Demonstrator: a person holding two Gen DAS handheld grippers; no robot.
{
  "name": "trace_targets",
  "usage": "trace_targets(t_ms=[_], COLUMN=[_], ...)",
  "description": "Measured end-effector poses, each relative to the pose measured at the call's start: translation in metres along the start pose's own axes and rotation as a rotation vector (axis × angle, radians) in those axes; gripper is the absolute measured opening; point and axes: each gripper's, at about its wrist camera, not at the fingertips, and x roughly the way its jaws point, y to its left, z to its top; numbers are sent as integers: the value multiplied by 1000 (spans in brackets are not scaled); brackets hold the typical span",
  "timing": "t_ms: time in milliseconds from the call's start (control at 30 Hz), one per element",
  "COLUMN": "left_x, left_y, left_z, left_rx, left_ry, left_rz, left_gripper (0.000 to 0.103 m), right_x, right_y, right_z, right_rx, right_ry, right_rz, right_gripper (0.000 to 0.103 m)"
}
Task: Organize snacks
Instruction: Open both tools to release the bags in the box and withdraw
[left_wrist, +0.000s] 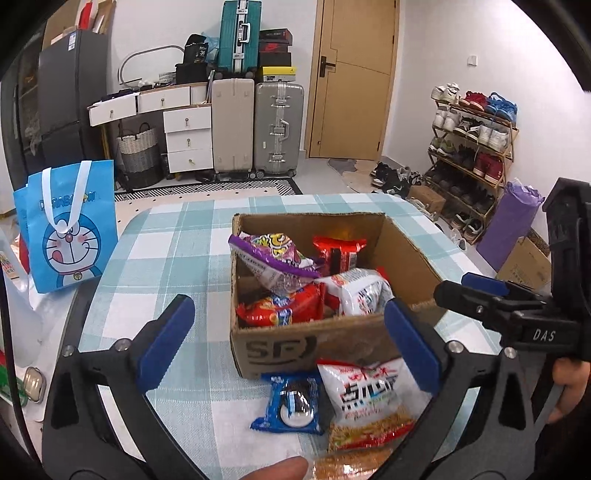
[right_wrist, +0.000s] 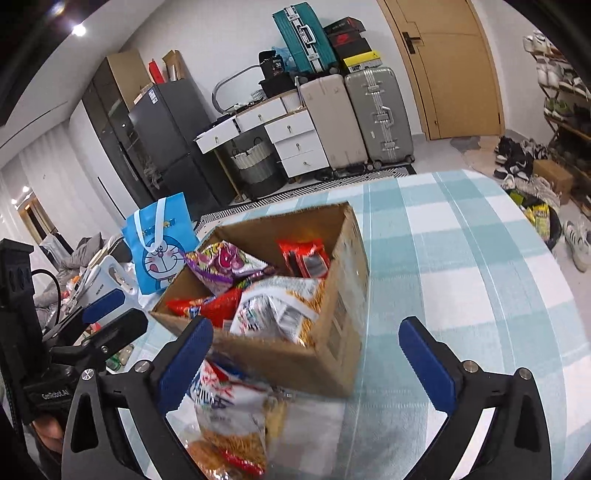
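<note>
Snacks are the matter here, and most of them already lie inside the cardboard box (left_wrist: 325, 332) that stands in the middle of the surface (left_wrist: 177, 236), which wears a pale blue checked cloth. Going from left to right in the left wrist view: at the far left edge stands a blue cartoon bag (left_wrist: 66, 229), upright and well apart from the box. Then come the left tongs (left_wrist: 291, 339), spread wide with nothing between the pads, hovering over the near side of the box. Inside the box I see a purple packet (left_wrist: 275, 258) leaning on the left wall, a red packet (left_wrist: 280, 308) under it, another red packet (left_wrist: 340, 251) at the back, and a white noodle packet (left_wrist: 360, 291) at the right. In front of the box, on the cloth, two things are not yet packed: a blue cookie packet (left_wrist: 290, 404), and just beside it on the right a white and orange noodle bag (left_wrist: 369, 398), which touches the front wall of the box. At the far right the right tongs (right_wrist: 303, 354) come in; the right wrist view shows them also spread and empty, with the noodle bag just under the left pad. My judgement is that the task is more than half done; these two packets, and perhaps one orange item at the bottom edge that I cannot identify, are left to put in.
</note>
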Motion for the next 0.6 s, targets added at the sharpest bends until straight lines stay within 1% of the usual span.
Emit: trace_targets(t_ms=[100,200,333,467,533,600], left_x=[-14,-24,-34,-41,-44,-46], left_y=[-1,1,8,16,19,22], left_z=[-14,-31,-58,-80,-87,-94], left_rx=[1,4,2,-17,-21,-38], left_ry=[9,22,39,52,60,61], left_rz=[1,6,19,31,33,27], left_gripper=[102,102,102,102,102,102], right_x=[-8,-16,-23,-26,-27,-26], right_y=[-1,7,18,24,25,26], right_z=[-14,-31,-53,-69,-76,-82], right_rx=[6,-38,-92,-101,-99,-101], right_ry=[8,17,35,52,51,69], right_rz=[9,-12,-16,-13,-12,-23], right_gripper=[102,102,102,102,102,102])
